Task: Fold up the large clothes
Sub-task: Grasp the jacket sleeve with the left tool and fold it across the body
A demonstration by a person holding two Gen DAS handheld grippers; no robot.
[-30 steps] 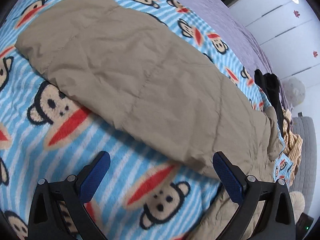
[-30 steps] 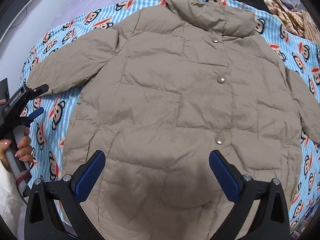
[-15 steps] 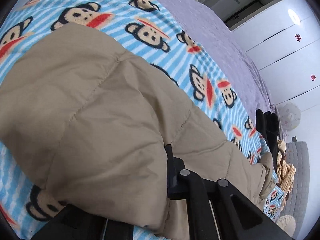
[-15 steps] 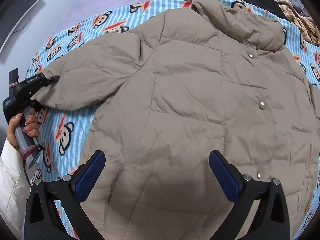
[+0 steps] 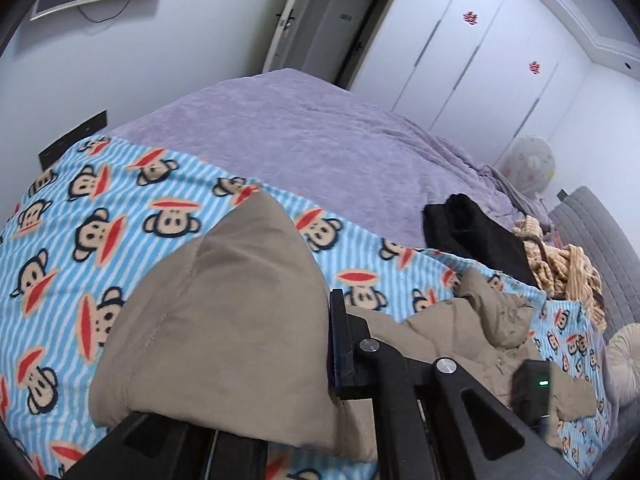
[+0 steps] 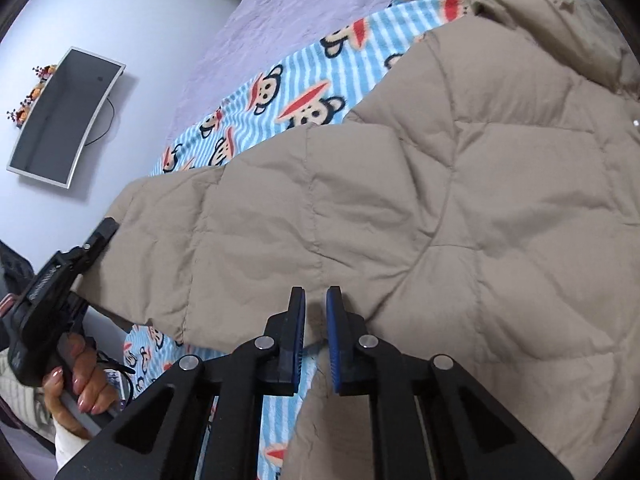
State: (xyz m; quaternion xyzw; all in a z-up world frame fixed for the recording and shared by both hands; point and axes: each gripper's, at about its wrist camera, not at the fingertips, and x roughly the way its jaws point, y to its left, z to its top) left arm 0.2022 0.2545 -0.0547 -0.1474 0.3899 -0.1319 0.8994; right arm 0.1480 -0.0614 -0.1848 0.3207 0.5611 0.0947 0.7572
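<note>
A tan quilted puffer jacket (image 6: 460,208) lies front up on a blue striped monkey-print blanket (image 6: 280,92). My left gripper (image 5: 280,360) is shut on the cuff end of the jacket's sleeve (image 5: 224,304) and holds it raised; its left finger is hidden under the fabric. In the right wrist view it shows at the sleeve's end (image 6: 96,240). My right gripper (image 6: 316,320) is shut on the jacket at the sleeve's lower edge near the armpit. The collar (image 6: 560,12) lies at the far side.
A purple bedspread (image 5: 320,148) covers the bed beyond the blanket (image 5: 80,248). A black garment (image 5: 472,236) and a tan knitted garment (image 5: 560,260) lie at the far right. White wardrobe doors (image 5: 480,60) stand behind. A monitor (image 6: 60,116) hangs on the wall.
My left gripper closed on the sleeve cuff and lifted it. My right gripper moved left to the armpit area and closed from wide open onto the jacket.
</note>
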